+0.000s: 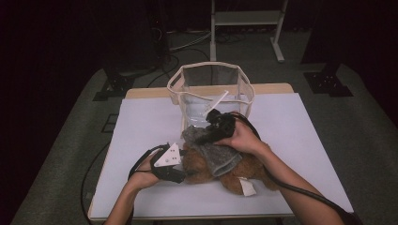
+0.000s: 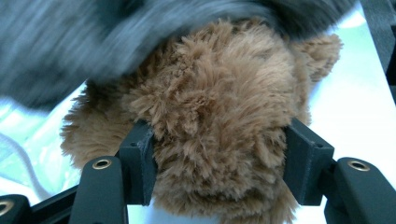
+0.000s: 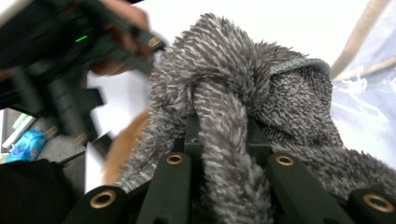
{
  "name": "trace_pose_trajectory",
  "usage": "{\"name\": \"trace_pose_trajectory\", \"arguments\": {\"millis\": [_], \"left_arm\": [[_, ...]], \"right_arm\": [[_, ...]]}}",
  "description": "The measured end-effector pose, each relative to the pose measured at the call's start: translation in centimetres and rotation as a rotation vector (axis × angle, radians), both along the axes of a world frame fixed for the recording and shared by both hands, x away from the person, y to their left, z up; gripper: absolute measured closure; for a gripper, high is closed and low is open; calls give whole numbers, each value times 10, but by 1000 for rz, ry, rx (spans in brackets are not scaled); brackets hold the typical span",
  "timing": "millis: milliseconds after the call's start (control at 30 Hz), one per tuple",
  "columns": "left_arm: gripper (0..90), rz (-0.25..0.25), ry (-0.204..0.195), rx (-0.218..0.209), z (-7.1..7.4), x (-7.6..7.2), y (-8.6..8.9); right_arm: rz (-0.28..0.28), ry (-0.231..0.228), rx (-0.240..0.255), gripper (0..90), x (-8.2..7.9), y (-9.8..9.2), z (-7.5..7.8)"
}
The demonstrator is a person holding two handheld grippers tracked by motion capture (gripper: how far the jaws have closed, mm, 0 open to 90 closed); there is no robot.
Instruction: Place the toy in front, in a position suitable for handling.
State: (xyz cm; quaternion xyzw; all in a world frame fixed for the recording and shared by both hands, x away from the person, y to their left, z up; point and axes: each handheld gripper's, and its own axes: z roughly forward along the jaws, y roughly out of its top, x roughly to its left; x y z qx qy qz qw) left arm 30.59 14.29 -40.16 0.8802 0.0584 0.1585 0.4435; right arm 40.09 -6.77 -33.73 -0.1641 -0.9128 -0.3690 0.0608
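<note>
Brown plush teddy bear (image 1: 220,171) lies on its side on the white table sheet (image 1: 300,140), near the front edge. Grey fleecy garment (image 1: 213,152) is draped over its middle. Both judged light, soft, compressible; the pile gives under the pads, so take deep bites, not tips.

Left gripper (image 1: 180,164): jaws pinch the bear's furry body. Right gripper (image 1: 206,133): jaws pressed tight on a garment fold.

Clear plastic tote with cream trim (image 1: 211,89) stands just behind.

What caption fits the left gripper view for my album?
Left tongs squeeze a fluffy brown teddy bear under a grey cloth.
</note>
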Motion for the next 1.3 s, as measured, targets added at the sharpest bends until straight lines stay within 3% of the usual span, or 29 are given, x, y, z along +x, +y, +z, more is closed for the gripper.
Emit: {"name": "trace_pose_trajectory", "arguments": {"millis": [100,233,433,633,800,900,1100,1200,1300], "left_arm": [[376,0,0,1,-1,0,2],[344,13,19,-25,-3,4,4],[329,54,45,-71,-2,18,6],[363,144,39,-86,4,32,5],[285,107,63,-97,1,31,4],[226,91,72,-83,-4,29,3],[272,90,71,-99,-5,31,-3],[272,92,67,-84,-3,30,-4],[278,87,65,-85,-5,28,-2]], "right_arm": [[2,16,-22,766,9,13,-7],[-14,21,-25,766,13,10,-10],[-43,-39,-54,766,-2,-23,4],[-65,-81,-64,764,-23,-59,6],[-86,-76,-50,765,-25,-69,-1],[-91,-80,-46,766,-23,-68,-2],[-48,-104,-14,766,-26,-44,4],[-14,-93,8,766,-29,-28,3],[11,-97,-8,766,-32,-20,3]]}}
